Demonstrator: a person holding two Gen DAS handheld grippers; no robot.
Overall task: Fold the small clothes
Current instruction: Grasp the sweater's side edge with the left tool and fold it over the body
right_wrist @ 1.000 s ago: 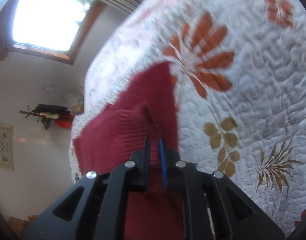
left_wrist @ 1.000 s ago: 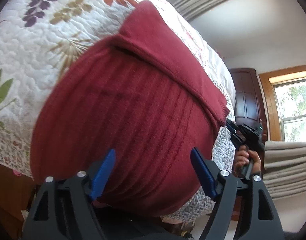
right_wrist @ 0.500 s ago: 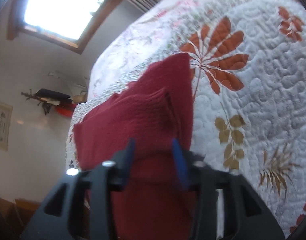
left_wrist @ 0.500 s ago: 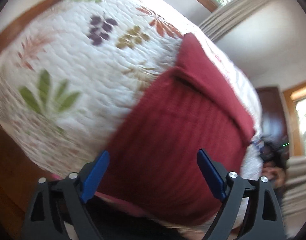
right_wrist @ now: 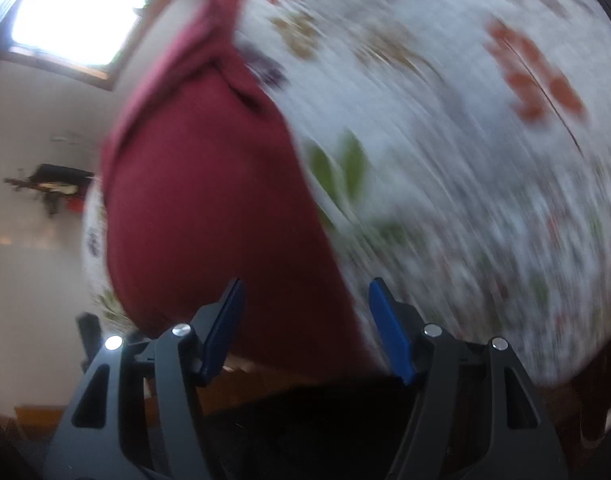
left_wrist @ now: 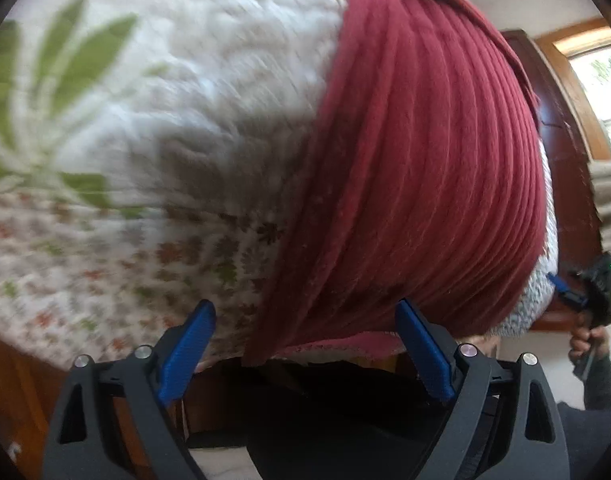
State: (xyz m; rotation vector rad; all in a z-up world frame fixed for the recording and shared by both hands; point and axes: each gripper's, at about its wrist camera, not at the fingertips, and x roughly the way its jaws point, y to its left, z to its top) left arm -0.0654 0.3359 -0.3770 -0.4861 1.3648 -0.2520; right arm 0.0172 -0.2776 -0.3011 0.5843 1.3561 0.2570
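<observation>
Quilted bed (left_wrist: 153, 92) carries the maroon ribbed garment (left_wrist: 417, 168) at its near edge, partly folded. Between folds, I judge. My left fingers (left_wrist: 305, 354) and right fingers (right_wrist: 307, 328) are spread, holding nothing. Next: pinch both hem corners, fold away.

Motion-smeared across the right wrist view: quilt (right_wrist: 445, 140) pattern streaked, maroon ribbed sweater (right_wrist: 209, 200) weave unreadable. Cut off by the top edge in the left wrist view: sweater's far end. Too small and dark at that view's right edge to judge: right gripper (left_wrist: 565, 292).
</observation>
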